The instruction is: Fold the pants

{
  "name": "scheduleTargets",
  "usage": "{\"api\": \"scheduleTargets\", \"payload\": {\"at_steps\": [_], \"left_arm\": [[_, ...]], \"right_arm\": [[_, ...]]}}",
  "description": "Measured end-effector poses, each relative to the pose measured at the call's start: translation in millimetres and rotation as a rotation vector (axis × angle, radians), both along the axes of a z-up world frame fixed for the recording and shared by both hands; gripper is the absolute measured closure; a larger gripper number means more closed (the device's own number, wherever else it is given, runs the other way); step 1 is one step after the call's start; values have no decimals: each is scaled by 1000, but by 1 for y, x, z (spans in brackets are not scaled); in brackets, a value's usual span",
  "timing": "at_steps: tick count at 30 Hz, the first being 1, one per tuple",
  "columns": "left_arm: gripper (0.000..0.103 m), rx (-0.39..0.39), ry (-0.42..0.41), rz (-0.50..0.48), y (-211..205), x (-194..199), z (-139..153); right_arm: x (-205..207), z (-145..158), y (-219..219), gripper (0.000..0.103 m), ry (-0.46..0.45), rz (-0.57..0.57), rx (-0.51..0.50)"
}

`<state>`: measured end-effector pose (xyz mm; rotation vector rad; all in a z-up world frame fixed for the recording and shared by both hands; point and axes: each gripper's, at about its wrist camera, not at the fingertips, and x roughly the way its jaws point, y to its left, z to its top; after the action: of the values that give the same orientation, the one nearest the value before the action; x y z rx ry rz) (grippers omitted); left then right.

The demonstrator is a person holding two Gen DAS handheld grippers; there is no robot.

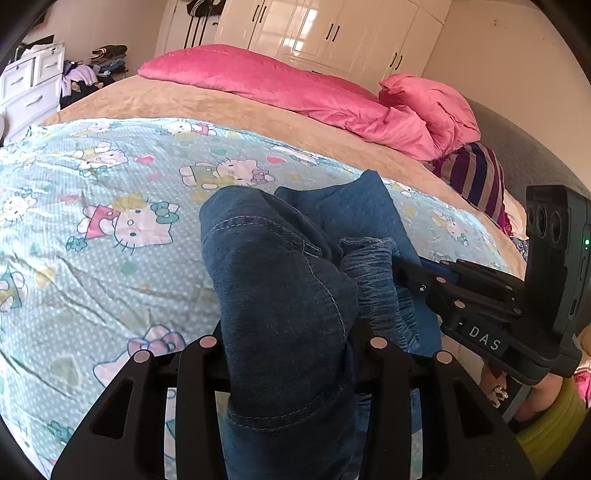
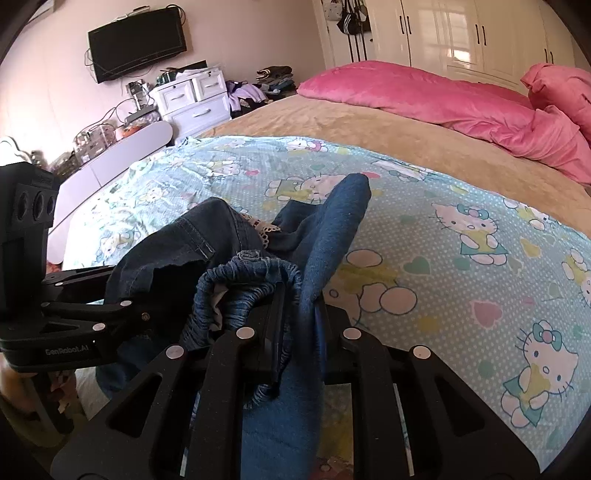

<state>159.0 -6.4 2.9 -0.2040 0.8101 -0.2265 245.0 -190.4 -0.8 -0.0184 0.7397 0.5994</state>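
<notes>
The pants (image 1: 280, 295), made of blue denim, hang bunched between the two tools, above the cartoon-print sheet (image 1: 110, 229) that covers the near part of the bed (image 1: 258, 107). Only a far end of the cloth seems to rest on the sheet. The left gripper (image 1: 291, 354) has its jaws clenched on a thick fold of the dark denim. The right gripper (image 2: 299, 328) has its jaws clamped nearly together on the cloth beside the gathered elastic waistband (image 2: 251, 280).

I judge that the step in hand is the carrying and spreading of the garment: both ends are gripped, but the cloth is not yet flat. The next move, as I judge it, calls for pulling the two grips apart so that the waistband becomes straight, and then lowering the pants onto the sheet without wrinkles.

As for containers, a white drawer unit (image 2: 195, 99) stands beside the bed with its drawers closed, so its content is not visible. A white wardrobe (image 1: 332, 33) behind the bed is closed too.
</notes>
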Motion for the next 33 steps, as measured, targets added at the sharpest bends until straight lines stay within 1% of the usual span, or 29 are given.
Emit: {"api": "scheduleTargets", "payload": {"at_steps": [5, 9, 11, 13, 14, 16, 18, 19, 24, 28, 33], "left_arm": [[65, -1, 15, 5, 1, 5, -6], [63, 24, 37, 22, 4, 7, -16], [54, 27, 50, 30, 7, 7, -22], [48, 35, 62, 37, 9, 7, -25], [47, 40, 72, 43, 10, 7, -28], [47, 36, 85, 49, 12, 8, -33], [42, 34, 94, 54, 13, 8, -37], [35, 39, 97, 58, 14, 8, -39], [33, 28, 114, 63, 18, 7, -50], [33, 24, 113, 65, 19, 4, -49], [33, 19, 106, 72, 19, -6, -43]], "right_arm": [[5, -10, 1, 94, 20, -19, -18], [12, -20, -2, 94, 55, -48, -32], [14, -25, -4, 94, 73, -63, -44], [15, -29, -5, 92, 81, -78, -66], [15, -32, -5, 90, 85, -84, -77], [15, -36, -6, 88, 93, -91, -92], [16, -41, -4, 80, 98, -105, -136], [16, -43, -5, 78, 99, -111, -145], [19, -48, -12, 64, 129, -147, -142], [16, -46, -15, 60, 143, -154, -125], [7, -38, -22, 45, 149, -165, -88]]}}
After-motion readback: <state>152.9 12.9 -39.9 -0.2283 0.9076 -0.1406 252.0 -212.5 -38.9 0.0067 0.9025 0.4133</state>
